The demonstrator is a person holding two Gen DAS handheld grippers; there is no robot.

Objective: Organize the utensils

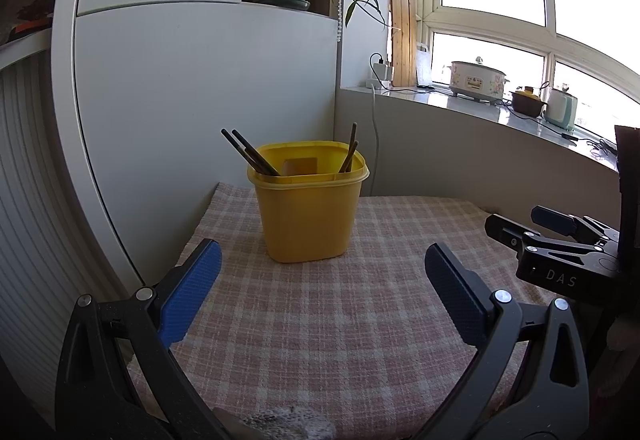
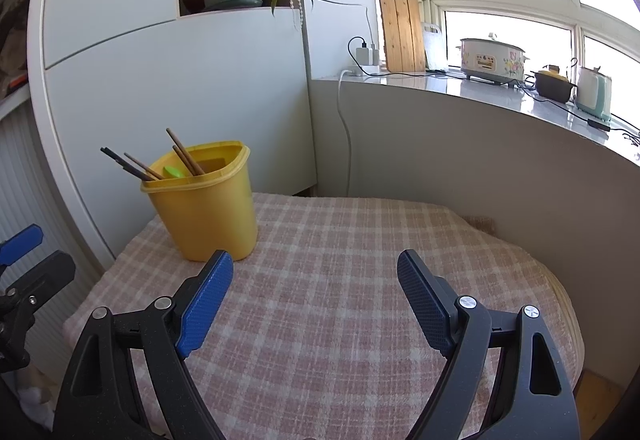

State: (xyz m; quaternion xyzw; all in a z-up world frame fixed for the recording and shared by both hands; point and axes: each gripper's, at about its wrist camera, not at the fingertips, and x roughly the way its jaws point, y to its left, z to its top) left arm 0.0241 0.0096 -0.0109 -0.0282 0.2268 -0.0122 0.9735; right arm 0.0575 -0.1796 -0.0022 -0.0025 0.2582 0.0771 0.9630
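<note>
Both the left gripper (image 1: 322, 296) and right gripper (image 2: 314, 298) stand wide and empty over the checked cloth (image 1: 360, 320). Ahead of the left one sits the yellow plastic holder (image 1: 307, 208), chopsticks (image 1: 250, 154) leaning inside: thin, stiff, light, probably slippery; best pinched near their protruding upper ends.

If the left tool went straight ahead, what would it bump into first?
Probably the yellow bin holding the chopsticks. It sits right ahead of the open left tool, between its fingers' line. Since the tool tilts down, it might graze the checked cloth first; depth is unclear.
</note>
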